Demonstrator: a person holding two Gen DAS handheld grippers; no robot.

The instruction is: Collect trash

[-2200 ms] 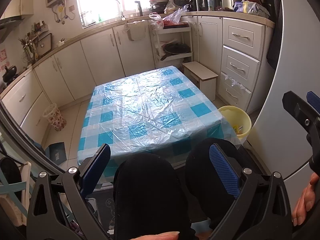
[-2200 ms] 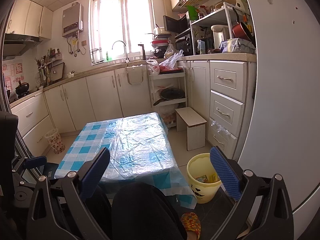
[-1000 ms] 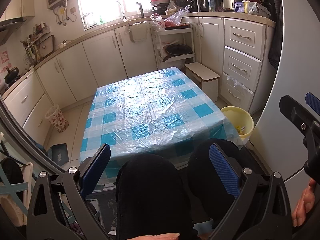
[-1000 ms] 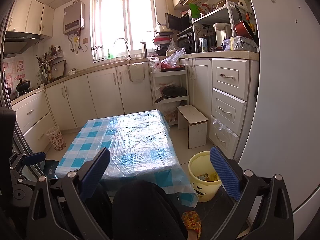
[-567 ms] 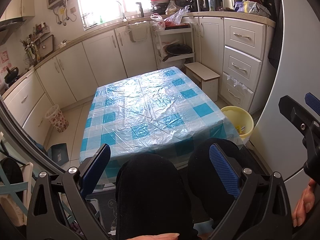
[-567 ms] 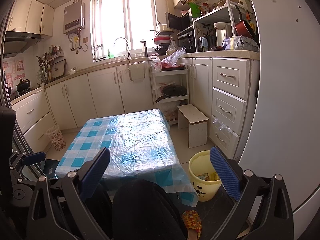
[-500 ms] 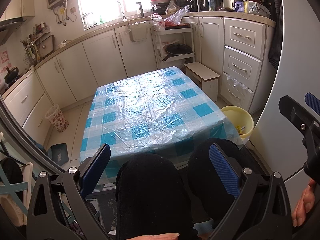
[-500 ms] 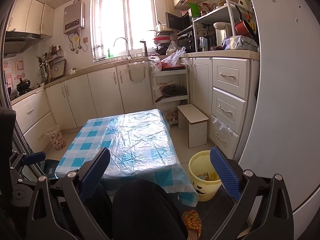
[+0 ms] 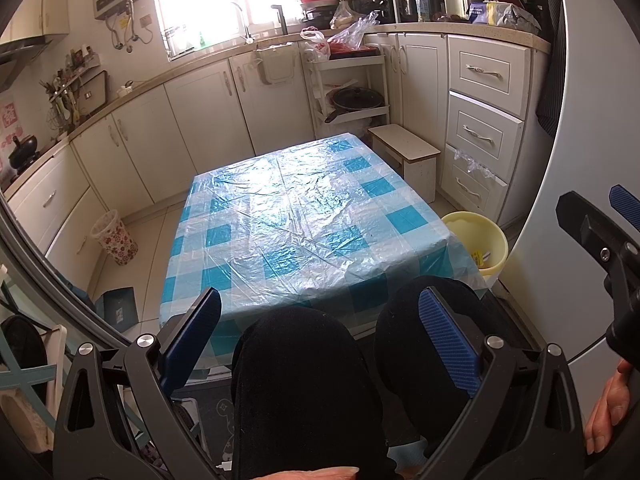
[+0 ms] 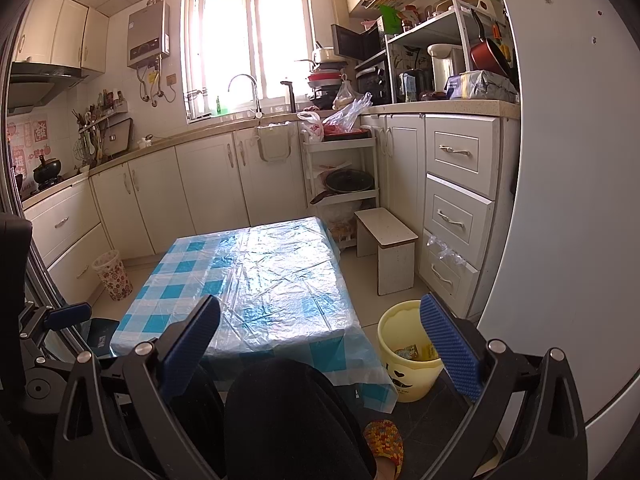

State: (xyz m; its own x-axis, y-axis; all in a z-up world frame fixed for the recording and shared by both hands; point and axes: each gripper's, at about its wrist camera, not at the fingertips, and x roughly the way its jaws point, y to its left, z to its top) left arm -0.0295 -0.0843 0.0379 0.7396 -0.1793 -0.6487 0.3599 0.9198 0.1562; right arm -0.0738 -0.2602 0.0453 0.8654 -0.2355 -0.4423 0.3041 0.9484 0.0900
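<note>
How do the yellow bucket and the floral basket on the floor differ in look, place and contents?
The yellow bucket is plain and wide with a small heart mark; the floral basket is slimmer and red-patterned. The bucket stands right of the table, beside the drawers; the basket stands left, against the cabinets. Wrappers show inside the bucket; the basket's inside is not visible. Both stand upright, open-topped.

Left wrist view: looked down over your knees [image 9: 296, 364] at the table [image 9: 304, 216]. Right wrist view: sat lower, faced the window [image 10: 256, 36]. Both shared the table and yellow bin [image 10: 408, 344].

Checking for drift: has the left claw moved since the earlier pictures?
Yes: the left claw pulled slightly back; the blue-checked table sits lower in its view.
</note>
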